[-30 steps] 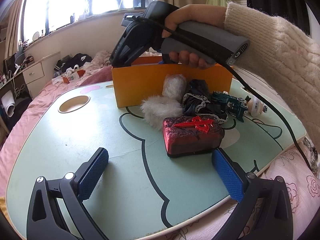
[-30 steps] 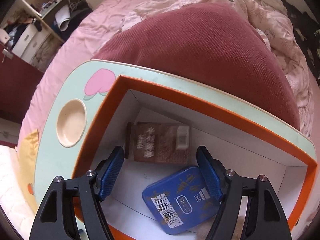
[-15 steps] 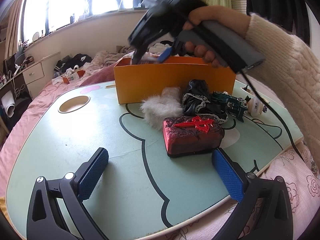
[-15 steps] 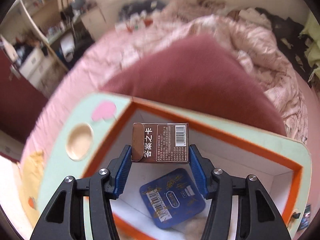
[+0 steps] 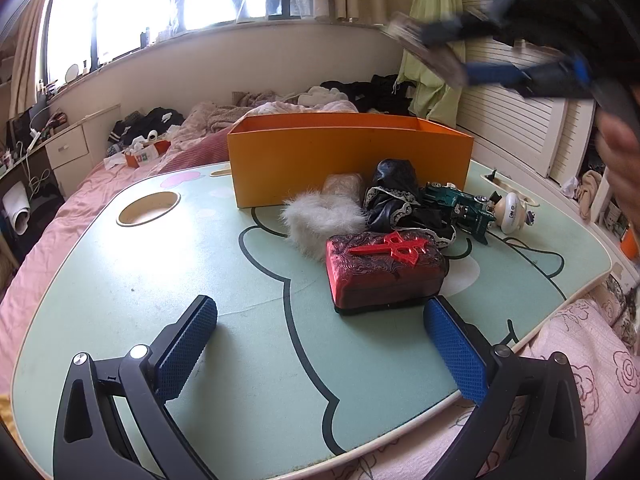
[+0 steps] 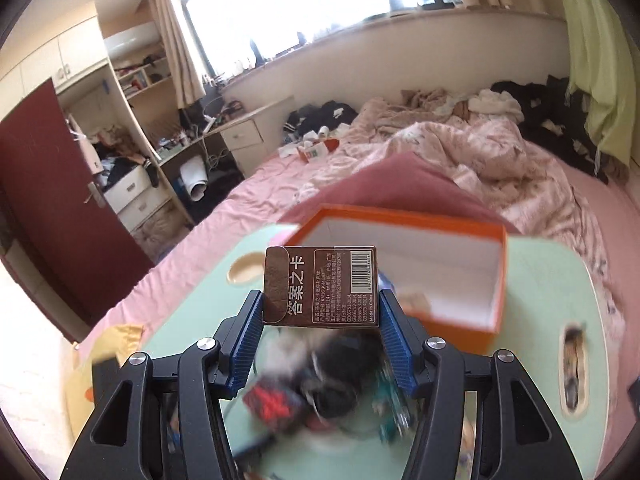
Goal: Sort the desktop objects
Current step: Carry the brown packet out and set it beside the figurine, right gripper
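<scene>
My right gripper [image 6: 320, 320] is shut on a brown card box [image 6: 320, 286] with a barcode, held in the air in front of the open orange box [image 6: 460, 322]. In the left wrist view that gripper [image 5: 444, 54] is a blur high at the upper right, above the orange box [image 5: 348, 160]. My left gripper [image 5: 320, 344] is open low over the green table [image 5: 160, 280], just short of a red embossed case [image 5: 384, 272]. Behind the case lie a white fluffy piece [image 5: 320, 216], black lace cloth [image 5: 396, 196], a teal toy vehicle [image 5: 460, 208] and a white round toy [image 5: 510, 212].
The table stands on a bed with pink bedding [image 6: 260, 184] and a dark red cushion [image 6: 400, 184] behind the orange box. A round cup recess [image 5: 148, 202] is in the table's far left corner. Drawers and a desk [image 6: 240, 132] line the wall.
The right gripper shut on the brown card box inside the orange box, lifted it out and swung up and to the right. The left gripper has stayed put.
</scene>
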Tool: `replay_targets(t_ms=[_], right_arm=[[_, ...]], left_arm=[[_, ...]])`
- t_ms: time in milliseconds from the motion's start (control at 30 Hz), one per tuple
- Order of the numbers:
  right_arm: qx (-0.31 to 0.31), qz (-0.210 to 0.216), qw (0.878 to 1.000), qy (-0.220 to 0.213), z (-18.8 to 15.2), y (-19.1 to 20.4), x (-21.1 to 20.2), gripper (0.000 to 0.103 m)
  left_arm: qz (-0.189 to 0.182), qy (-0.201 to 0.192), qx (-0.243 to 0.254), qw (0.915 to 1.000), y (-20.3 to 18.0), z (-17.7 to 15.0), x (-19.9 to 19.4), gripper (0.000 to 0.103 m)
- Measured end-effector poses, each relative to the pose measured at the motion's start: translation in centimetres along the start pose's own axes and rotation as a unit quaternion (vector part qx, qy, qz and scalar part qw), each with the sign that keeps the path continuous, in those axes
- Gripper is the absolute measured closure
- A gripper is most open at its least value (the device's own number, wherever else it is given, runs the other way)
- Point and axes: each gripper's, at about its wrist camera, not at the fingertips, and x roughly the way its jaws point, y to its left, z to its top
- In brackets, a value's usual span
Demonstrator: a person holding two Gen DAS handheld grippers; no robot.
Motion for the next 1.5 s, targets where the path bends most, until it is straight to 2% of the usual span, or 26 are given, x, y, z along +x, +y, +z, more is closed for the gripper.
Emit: replay_targets(t_ms=[200,333,400,533,600,700,833,933,1067,1200,1267,1300,1333,1400,1500], right_arm=[[0.067,-0.052,0.996,0.000,-4.3,-5.5,-2.8,0.047],[0.082,-0.059,0.995,0.015,-5.7,-6.9,-2.5,0.046],[0.076,-0.065,0.995,0.020,-5.7,-6.6,-1.7,0.046],[0.064,-0.105,0.992,0.013,-5.5,-6.7,0.0,0.045],[0.064,-0.095,0.993,0.011,-5.8,-6.8,0.4,0.043],[0.069,-0.076,0.995,0.002,-6.5,-6.9,0.1,0.031],[0.063,-0.082,0.994,-0.022,-7.3,-6.6,-1.4,0.030],[0.046,-0.070,0.996,-0.013,-9.0,-5.2,-1.9,0.030],[-0.002,-0.110,0.994,-0.005,-11.7,-2.5,-1.9,0.030],[-0.047,-0.166,0.985,-0.004,-13.0,-0.9,-1.2,0.029],[-0.054,-0.176,0.983,0.024,-13.2,-0.9,0.1,0.029],[-0.052,-0.177,0.982,0.024,-13.3,-1.1,0.5,0.021],[-0.049,-0.179,0.982,0.028,-13.4,-1.3,0.7,0.008],[-0.043,-0.181,0.982,0.032,-13.4,-1.8,0.9,0.001],[-0.045,-0.179,0.982,0.029,-13.6,-2.1,0.9,0.000]], left_arm=[[0.000,0.000,0.000,1.0000,0.0,0.0,0.0,0.000],[0.000,0.000,0.000,1.0000,0.0,0.0,0.0,0.000],[0.000,0.000,0.000,1.0000,0.0,0.0,0.0,0.000],[-0.001,0.000,0.000,1.0000,0.0,0.0,-0.1,0.000],[-0.001,0.000,0.000,1.0000,0.0,0.0,-0.1,0.000],[-0.001,0.000,0.000,1.0000,0.1,0.0,-0.1,0.000],[-0.001,0.000,0.000,1.0000,0.0,0.0,-0.1,0.000],[-0.001,-0.001,0.000,1.0000,0.1,0.0,-0.1,0.000],[-0.001,-0.001,0.000,1.0000,0.1,-0.1,-0.1,0.000],[-0.001,0.000,0.000,1.0000,0.1,0.0,-0.1,0.000],[-0.001,-0.001,0.000,1.0000,0.1,-0.1,-0.1,0.000],[-0.001,0.000,0.001,1.0000,0.0,0.0,-0.1,0.000],[-0.001,0.000,0.000,1.0000,0.1,-0.1,-0.2,0.000],[-0.001,0.000,0.000,1.0000,0.0,-0.1,-0.2,0.000],[0.000,0.000,0.001,1.0000,0.0,0.0,-0.3,0.000]])
